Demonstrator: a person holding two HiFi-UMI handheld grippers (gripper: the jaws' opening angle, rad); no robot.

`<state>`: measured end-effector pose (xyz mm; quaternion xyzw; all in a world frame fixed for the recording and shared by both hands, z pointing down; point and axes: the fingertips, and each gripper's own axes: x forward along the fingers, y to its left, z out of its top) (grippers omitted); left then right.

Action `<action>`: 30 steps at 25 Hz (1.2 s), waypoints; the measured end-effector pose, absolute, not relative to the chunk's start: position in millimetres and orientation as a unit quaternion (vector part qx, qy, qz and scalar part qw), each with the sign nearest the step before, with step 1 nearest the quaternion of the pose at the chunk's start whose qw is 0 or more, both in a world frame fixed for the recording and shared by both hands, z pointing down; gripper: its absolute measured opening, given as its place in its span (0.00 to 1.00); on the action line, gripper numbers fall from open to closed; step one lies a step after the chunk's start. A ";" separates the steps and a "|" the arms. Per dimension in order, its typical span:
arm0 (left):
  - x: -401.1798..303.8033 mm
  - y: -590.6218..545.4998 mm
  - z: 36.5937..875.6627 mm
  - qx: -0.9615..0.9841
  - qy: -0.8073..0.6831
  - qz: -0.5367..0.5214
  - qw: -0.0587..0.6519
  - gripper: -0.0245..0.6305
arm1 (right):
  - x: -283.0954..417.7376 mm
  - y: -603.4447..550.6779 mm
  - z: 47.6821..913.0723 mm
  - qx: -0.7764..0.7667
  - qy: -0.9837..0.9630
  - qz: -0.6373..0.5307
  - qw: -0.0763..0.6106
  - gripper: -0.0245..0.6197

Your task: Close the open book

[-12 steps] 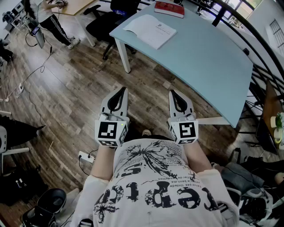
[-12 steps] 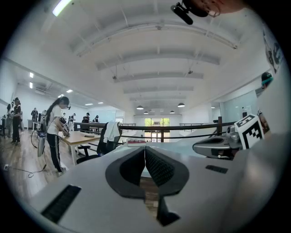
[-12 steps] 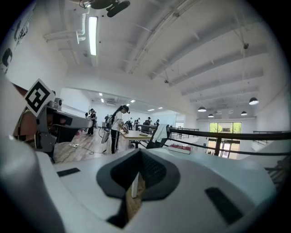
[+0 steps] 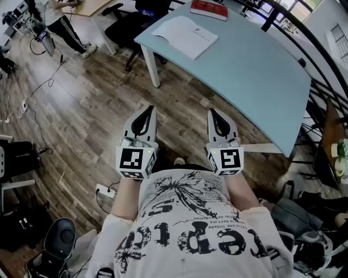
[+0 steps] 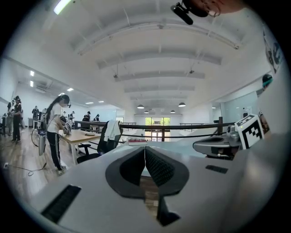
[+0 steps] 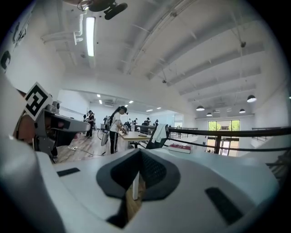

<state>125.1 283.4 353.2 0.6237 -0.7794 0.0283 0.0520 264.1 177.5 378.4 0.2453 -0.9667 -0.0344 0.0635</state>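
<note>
A white open book (image 4: 185, 37) lies flat on the far left corner of the light blue table (image 4: 255, 70). Both grippers hang close to my chest over the wooden floor, well short of the table. My left gripper (image 4: 148, 111) is shut with nothing between its pads, and my right gripper (image 4: 213, 113) beside it is shut and empty too. In the left gripper view the jaws (image 5: 144, 154) meet and point level across the tabletop. The right gripper view shows its jaws (image 6: 139, 159) closed, with the left gripper (image 6: 50, 123) at the left edge.
A red book (image 4: 208, 10) lies at the table's far edge. A black office chair (image 4: 130, 21) stands behind the table's left corner. A person (image 4: 60, 21) stands at another desk, far left. A power strip (image 4: 103, 191) lies on the floor by my left arm. A black railing (image 4: 321, 70) runs along the right.
Both grippers and the book stay where they were. Only the head view has shifted a little, and a chair at the bottom left corner has moved.
</note>
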 end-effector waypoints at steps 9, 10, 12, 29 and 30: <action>94.8 261.5 370.8 0.629 -0.771 0.021 0.096 0.07 | 231.8 159.7 388.1 0.249 -0.965 -0.020 0.075 0.05; 89.7 256.5 374.2 0.632 -0.768 0.026 0.101 0.08 | 224.9 156.3 389.5 0.250 -0.965 -0.021 0.078 0.05; 76.9 245.5 380.6 0.640 -0.760 0.039 0.107 0.15 | 209.4 148.2 392.0 0.254 -0.964 -0.019 0.082 0.05; -124.5 99.2 416.3 0.706 -0.685 0.059 0.171 0.16 | 19.9 21.1 395.0 0.345 -0.933 -0.002 0.104 0.05; -132.6 92.5 417.6 0.712 -0.677 0.064 0.174 0.16 | 11.2 14.6 394.1 0.354 -0.930 -0.001 0.104 0.05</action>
